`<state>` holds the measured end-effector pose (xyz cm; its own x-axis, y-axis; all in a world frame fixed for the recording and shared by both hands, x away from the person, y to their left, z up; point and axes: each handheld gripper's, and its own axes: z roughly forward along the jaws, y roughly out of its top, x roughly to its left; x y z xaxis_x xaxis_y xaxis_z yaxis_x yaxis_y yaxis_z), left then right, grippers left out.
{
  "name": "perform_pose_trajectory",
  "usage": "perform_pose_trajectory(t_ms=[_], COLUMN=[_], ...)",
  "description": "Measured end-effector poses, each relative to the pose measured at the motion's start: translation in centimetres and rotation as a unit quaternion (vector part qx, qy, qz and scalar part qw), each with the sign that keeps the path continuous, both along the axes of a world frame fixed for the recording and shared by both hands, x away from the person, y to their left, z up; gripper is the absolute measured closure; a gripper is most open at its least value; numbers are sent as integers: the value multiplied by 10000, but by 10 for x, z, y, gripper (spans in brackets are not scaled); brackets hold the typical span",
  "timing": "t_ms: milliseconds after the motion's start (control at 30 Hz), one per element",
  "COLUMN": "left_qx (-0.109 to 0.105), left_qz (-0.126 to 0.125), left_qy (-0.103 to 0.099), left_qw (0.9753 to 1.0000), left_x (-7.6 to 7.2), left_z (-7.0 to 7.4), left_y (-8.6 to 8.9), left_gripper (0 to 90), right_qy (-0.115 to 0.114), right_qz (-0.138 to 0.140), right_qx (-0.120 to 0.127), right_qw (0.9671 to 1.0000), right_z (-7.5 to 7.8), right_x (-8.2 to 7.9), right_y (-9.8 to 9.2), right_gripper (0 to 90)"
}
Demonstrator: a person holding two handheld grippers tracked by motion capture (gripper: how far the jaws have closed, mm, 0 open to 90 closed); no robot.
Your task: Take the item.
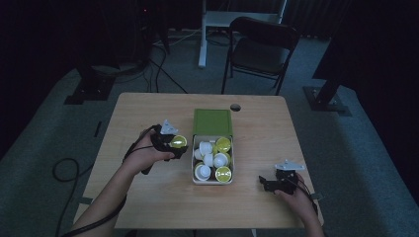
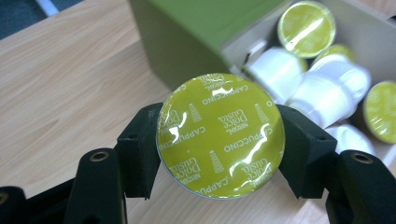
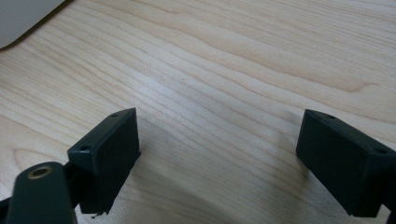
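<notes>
The coffee capsule [image 2: 220, 135] sits clamped between the two black jaws of the left gripper [image 1: 174, 143], its yellow-green foil lid facing the left gripper view (the print on it reads "Dolce Gusto" and "Cappuccino"). Each jaw presses against the capsule's rim from an opposite side, and the capsule hangs above the table [image 1: 138, 113] just beside the left wall of the green box [image 1: 212, 122]. In the high view this gripper is held in the person's left hand [image 1: 143, 154], a little left of the table's middle, with its cable trailing off toward the near left corner.

The box stands at about the middle of the table, its green lid folded back toward the far edge. Inside lie more capsules [image 1: 212, 160], some showing yellow-green foil tops and others turned so that their white bodies show; they are heaped loosely and touching one another.

The right gripper [image 1: 276, 181] is near the near right corner of the table, well apart from the box, held in the person's right hand [image 1: 299, 195]. Its jaws stand wide apart with bare wood between them (nothing is gripped), and they are low over the tabletop.
</notes>
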<state>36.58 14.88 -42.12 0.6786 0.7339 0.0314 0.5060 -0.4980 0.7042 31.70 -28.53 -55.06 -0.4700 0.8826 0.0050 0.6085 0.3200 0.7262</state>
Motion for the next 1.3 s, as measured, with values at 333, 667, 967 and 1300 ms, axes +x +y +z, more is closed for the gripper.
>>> perform_pose_trajectory(t_ms=[333,667,967,1300], left_qx=[28,4,15,89], left_qz=[336,628,858,1128], left_qy=[84,191,300,416], left_qw=[9994,9978,9959,9927], left_x=[-7,-12,-15,-15], left_z=[-19,-37,-55,-76], left_y=[30,52,71,86], left_gripper=[378,378,378,378], right_qy=[7,8,8,8], right_qz=[-7,-4,-3,-4], right_qx=[6,5,3,4], right_qw=[10000,10000,10000,10000], right_z=[0,0,0,0], right_x=[0,0,0,0], right_y=[0,0,0,0], right_gripper=[126,126,126,126])
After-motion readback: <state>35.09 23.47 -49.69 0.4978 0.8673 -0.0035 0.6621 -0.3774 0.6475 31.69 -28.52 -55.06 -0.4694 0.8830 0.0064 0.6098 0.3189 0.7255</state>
